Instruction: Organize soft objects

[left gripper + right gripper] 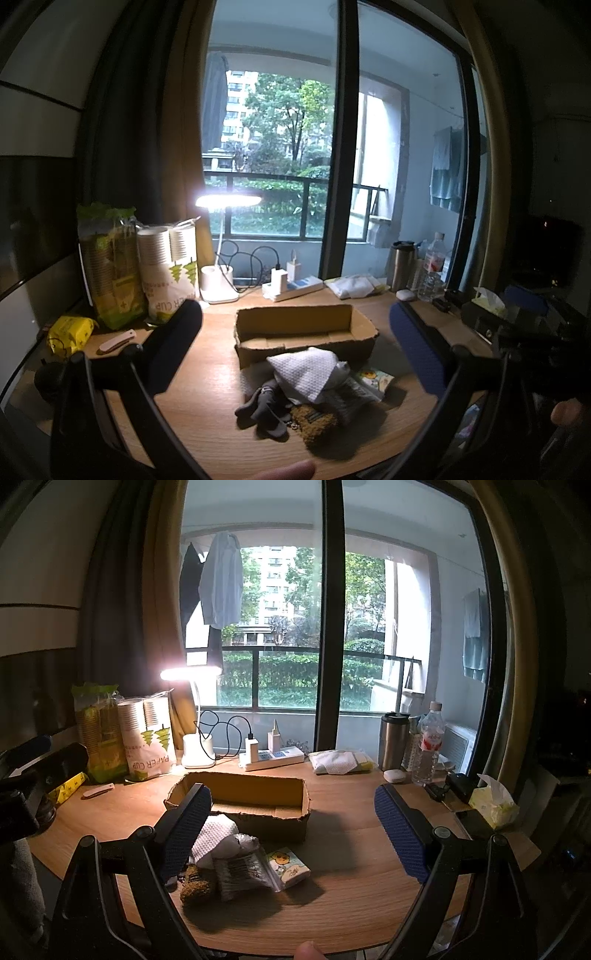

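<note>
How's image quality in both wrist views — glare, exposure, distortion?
Left wrist view: the desk lamp blows out to a white glare patch, the room edges are dark, the window frame bows strongly from the fisheye, and the soft pile is dimly lit but readable. Right wrist view: same lamp glare, the cardboard box casts a shadow toward the camera, corners vignetted black.
</note>
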Available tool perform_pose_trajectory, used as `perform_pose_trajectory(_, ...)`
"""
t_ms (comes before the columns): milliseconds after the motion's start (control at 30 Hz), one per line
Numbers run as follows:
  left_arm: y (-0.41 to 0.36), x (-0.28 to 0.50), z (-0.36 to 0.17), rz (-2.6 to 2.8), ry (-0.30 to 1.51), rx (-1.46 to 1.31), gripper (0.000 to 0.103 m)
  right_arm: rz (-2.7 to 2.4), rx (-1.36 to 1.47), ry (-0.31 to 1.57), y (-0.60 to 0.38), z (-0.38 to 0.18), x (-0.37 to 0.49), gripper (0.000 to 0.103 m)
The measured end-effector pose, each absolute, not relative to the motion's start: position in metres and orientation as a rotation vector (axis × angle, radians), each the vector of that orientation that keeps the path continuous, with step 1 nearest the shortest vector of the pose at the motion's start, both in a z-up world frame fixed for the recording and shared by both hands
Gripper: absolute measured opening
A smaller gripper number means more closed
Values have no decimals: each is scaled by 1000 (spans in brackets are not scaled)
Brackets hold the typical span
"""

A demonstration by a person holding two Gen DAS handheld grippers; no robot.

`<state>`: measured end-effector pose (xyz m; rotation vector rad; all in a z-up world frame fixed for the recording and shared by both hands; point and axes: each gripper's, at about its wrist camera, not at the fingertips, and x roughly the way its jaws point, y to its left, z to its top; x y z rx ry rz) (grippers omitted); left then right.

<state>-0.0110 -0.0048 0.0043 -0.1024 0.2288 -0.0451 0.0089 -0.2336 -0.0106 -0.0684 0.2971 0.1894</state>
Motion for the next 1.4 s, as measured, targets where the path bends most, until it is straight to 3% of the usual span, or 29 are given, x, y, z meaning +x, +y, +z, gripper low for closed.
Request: perform_pose_trajectory(1400, -3, -8, 6, -47, 237, -102, 102, 192, -64, 299, -233, -11, 7, 92)
